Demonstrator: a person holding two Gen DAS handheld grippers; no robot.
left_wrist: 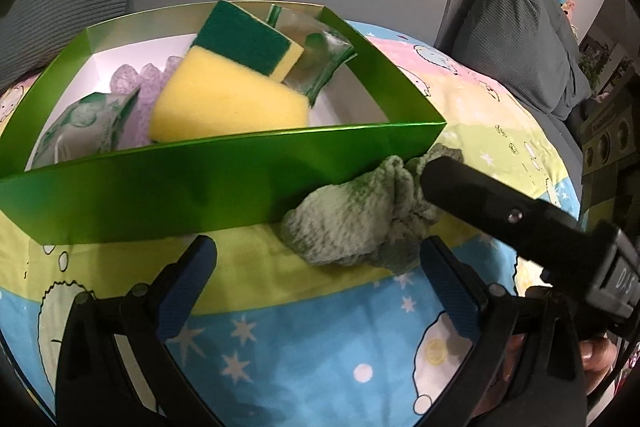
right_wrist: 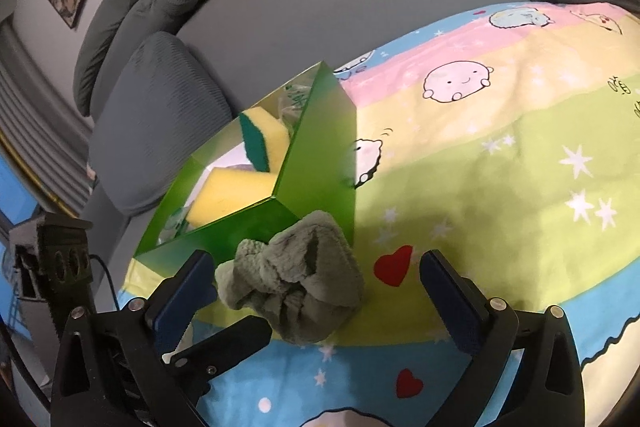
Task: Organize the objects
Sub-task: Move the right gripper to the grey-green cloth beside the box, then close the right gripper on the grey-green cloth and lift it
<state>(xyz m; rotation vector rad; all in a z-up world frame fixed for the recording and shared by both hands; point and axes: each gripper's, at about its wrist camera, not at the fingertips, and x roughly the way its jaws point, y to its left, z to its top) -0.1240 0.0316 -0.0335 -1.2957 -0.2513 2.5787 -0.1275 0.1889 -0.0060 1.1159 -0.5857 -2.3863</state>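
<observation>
Right gripper [right_wrist: 316, 277]: jaws spread around green cloth [right_wrist: 294, 285].
Left gripper [left_wrist: 318, 263] likewise spread; cloth touches green box [left_wrist: 180, 183].

Green cloth [left_wrist: 352, 219] lies against the green box [left_wrist: 200, 183], perhaps touching right gripper [left_wrist: 440, 171].

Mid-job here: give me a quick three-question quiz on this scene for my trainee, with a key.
1. True or false: the green cloth already lies inside the green box.
2. Which of these is in the box? A) a red cup B) a yellow sponge with a dark green scrub side C) a spoon
3. Fill in: both the left tool and the right tool are ____, gripping nothing.

Key
1. False: it sits on the patterned cover, outside, against the box's near corner.
2. B
3. open
</observation>
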